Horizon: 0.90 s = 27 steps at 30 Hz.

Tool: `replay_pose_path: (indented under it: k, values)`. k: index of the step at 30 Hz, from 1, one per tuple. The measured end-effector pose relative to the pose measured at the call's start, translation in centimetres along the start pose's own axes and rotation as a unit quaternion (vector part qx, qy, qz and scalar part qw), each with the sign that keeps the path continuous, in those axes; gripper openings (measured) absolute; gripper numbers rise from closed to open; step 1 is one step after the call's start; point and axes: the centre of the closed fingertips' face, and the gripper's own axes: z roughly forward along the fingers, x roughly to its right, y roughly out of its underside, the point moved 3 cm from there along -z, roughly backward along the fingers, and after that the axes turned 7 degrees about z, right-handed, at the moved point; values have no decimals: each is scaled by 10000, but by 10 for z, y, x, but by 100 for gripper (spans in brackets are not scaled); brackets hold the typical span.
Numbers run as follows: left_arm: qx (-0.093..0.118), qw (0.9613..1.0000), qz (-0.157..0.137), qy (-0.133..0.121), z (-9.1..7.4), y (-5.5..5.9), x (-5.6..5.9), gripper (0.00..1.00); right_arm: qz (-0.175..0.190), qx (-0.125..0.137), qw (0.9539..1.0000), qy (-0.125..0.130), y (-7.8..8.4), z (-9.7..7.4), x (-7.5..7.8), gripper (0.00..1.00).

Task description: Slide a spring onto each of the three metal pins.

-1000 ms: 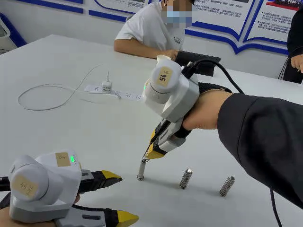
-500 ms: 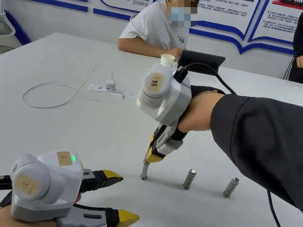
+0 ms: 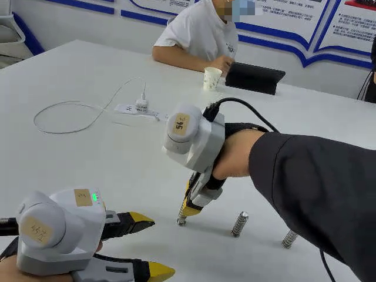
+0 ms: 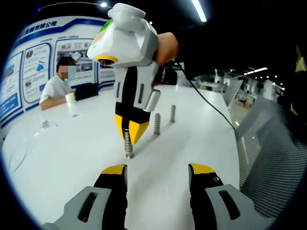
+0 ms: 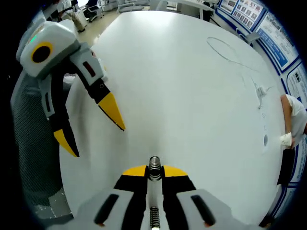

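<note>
Right gripper (image 3: 187, 209): I have it clamped on the spring (image 5: 154, 167), pin (image 3: 181, 222) at its 6 o'clock.
Left gripper (image 3: 153, 247): jaws apart, empty, 8 o'clock of pin.
Technique: I'd keep the spring upright and press straight down.

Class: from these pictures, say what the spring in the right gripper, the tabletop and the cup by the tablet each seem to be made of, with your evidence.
Spring: metal, likely steel; grey coils with bright glints.
Tabletop: smooth white with a faint sheen, perhaps laminate; no grain or texture shows.
Cup: probably paper; thin, dull white wall.
</note>
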Motion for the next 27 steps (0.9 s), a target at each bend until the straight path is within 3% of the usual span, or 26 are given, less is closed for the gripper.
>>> replay_pose_path:
  k: [16, 27]
  values:
    - [-8, 10000, -30, -19, -1, 1, -1, 52, 53, 7, 10000, 30, 4, 15, -2, 13]
    - [11, 10000, -39, -50, -1, -1, -2, 53, 235, 333, 9991, 78, 9, 1, -2, 18]
